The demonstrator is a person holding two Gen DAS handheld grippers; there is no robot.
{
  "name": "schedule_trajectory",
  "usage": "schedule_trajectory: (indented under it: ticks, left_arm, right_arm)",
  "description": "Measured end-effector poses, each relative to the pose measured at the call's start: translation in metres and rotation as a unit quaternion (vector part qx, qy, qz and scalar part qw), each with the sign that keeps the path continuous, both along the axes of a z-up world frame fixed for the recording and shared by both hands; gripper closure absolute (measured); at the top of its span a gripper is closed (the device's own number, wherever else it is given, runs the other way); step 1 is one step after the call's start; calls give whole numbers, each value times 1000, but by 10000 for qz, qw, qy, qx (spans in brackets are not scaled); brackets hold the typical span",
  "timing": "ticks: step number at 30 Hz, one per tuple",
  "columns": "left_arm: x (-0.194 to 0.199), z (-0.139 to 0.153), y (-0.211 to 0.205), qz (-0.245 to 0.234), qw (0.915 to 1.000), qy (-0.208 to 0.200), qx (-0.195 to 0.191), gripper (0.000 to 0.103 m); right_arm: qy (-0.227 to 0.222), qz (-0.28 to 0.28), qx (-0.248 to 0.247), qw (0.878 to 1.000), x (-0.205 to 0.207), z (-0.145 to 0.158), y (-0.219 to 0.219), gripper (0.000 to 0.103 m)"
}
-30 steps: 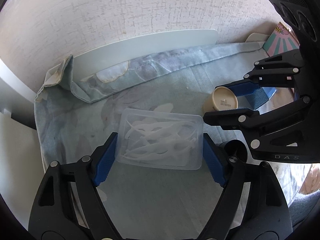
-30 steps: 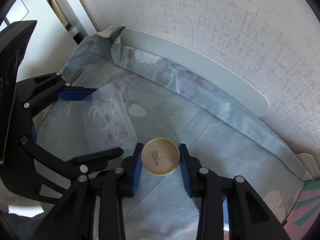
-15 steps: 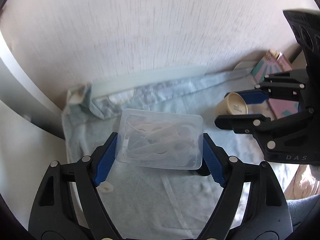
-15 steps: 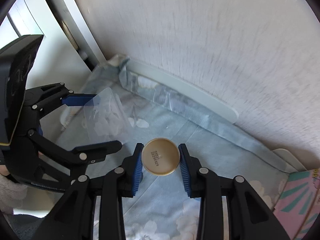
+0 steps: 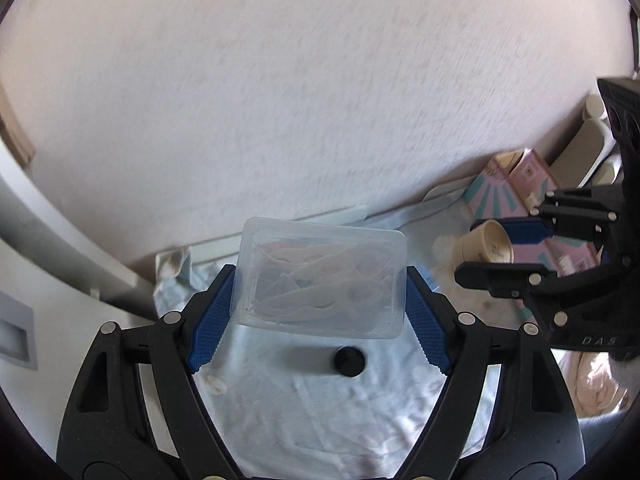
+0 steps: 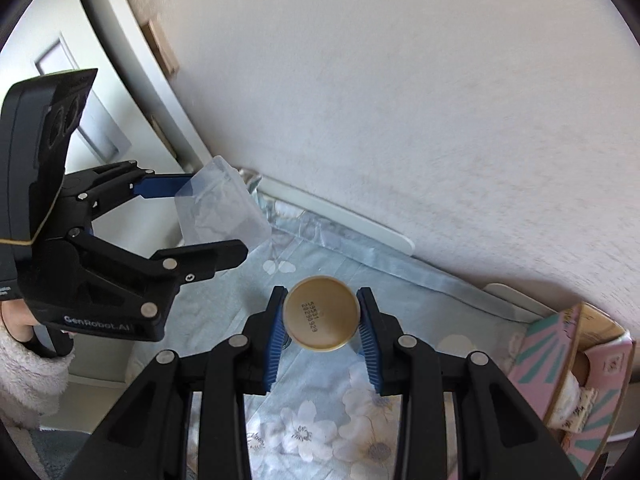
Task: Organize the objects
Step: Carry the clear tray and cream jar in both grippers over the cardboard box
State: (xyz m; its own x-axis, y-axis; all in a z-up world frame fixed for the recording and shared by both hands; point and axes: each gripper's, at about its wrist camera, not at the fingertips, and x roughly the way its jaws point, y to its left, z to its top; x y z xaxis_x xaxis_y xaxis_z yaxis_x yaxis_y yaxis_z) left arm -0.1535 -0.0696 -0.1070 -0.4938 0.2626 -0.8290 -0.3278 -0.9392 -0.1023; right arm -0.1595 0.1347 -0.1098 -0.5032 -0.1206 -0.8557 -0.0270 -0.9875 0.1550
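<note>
In the left wrist view, the left hand-held gripper (image 5: 320, 304) sits at the lower centre of the frame, its blue ribbed pads pressed against the two short ends of a clear rectangular plastic box (image 5: 322, 276) holding white plastic floss picks, so the box is clamped and raised above the pale blue floral cloth (image 5: 320, 400) that covers the surface below. A small round black object (image 5: 349, 361) lies on the cloth just under the box, near the centre bottom. At the right edge of that frame the right hand-held gripper (image 5: 508, 254) appears side-on, gripping a small cream round tub (image 5: 486, 245) between its blue pads. In the right wrist view the same tub shows its beige circular base (image 6: 321, 313) with printed digits, squeezed between the two pads at the centre of the frame and held above the cloth. The left hand-held gripper is at the middle left of that frame with the clear box (image 6: 222, 208) tilted in its grip. A pink cardboard box with teal rays (image 6: 576, 372) stands open at the lower right, against the textured white wall (image 6: 400, 100).
</note>
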Motion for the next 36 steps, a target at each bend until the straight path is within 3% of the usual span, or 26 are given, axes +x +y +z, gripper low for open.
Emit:
schedule_trajectory:
  ticks: [10,21,28,36]
  left_arm:
    - [-13,43,46,-483,9984,290,101,25]
    - [-24,64,147,-1340,9900,369,224,25]
    - [-23,61,215,-1882,9810,340,328,25]
    - [-16,31,288,-2470,9684,136,305,25]
  right_arm:
    - [337,-586,77,9977,41,37,40,71]
    - [534,-1624,66,9853,110,60,103,71]
    - [545,-2194,106,9740,160,70,146,71]
    - [373,-2807,61,9590,210,56,178,71]
